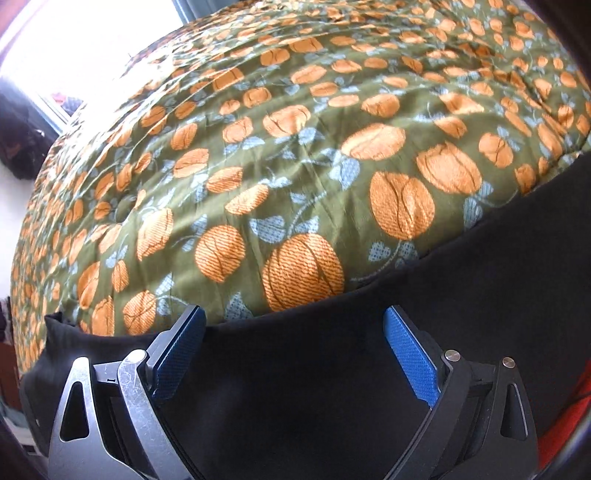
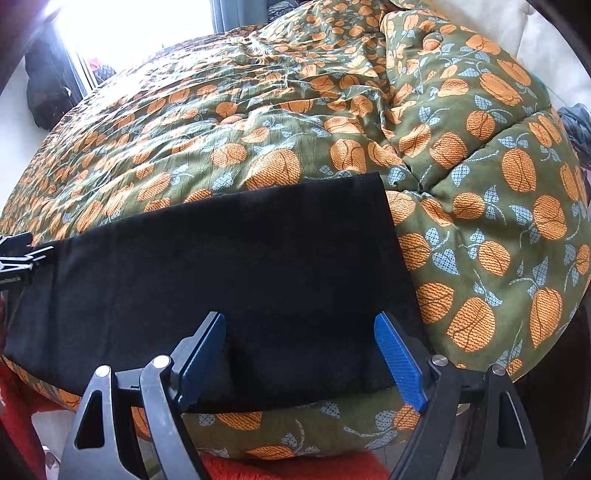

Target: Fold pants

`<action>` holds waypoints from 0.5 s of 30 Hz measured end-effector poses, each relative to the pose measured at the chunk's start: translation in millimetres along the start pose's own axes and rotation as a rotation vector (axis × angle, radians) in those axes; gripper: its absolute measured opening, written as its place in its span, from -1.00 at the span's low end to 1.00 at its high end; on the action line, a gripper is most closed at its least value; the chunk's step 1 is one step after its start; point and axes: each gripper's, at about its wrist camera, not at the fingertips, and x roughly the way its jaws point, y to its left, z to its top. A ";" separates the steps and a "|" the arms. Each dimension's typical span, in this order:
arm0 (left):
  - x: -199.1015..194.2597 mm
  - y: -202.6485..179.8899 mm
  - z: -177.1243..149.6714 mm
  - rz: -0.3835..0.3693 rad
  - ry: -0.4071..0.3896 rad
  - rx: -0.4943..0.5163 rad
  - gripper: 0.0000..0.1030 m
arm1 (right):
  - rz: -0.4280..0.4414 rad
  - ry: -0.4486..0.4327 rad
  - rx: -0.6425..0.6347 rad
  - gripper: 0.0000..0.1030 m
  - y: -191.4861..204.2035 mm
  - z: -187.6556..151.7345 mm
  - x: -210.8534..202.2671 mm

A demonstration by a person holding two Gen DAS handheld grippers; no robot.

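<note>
The black pants (image 2: pixel 236 266) lie flat in a long band on the bed's near edge; they also fill the lower part of the left wrist view (image 1: pixel 332 369). My left gripper (image 1: pixel 295 332) is open and empty just above the pants' left part, its blue pads (image 1: pixel 410 354) wide apart. My right gripper (image 2: pixel 301 339) is open and empty over the pants' right end, near their near edge. The left gripper's tip (image 2: pixel 14 254) shows at the far left of the right wrist view, at the pants' left end.
A green quilt with orange pumpkins (image 1: pixel 295 147) covers the bed, bunched into a thick fold at the right (image 2: pixel 480 184). A bright window (image 2: pixel 129 26) is behind the bed. Red fabric (image 2: pixel 22 406) lies below the bed edge.
</note>
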 end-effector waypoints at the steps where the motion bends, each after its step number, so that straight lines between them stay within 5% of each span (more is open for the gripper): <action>1: -5.1 -3.1 -6.7 0.004 -0.018 0.003 0.89 | 0.006 -0.004 0.005 0.59 -1.1 -0.4 -0.9; 6: -33.0 -16.0 -61.0 -0.100 -0.017 0.038 0.89 | 0.028 -0.019 0.027 0.60 -7.7 -2.6 -3.7; 10: -50.7 -34.8 -96.6 -0.100 -0.062 0.095 0.89 | 0.091 -0.063 0.092 0.59 -19.4 -3.0 -10.9; 15: -45.3 -22.7 -89.1 -0.156 -0.020 0.032 0.95 | 0.366 -0.306 0.510 0.59 -101.8 -27.7 -54.5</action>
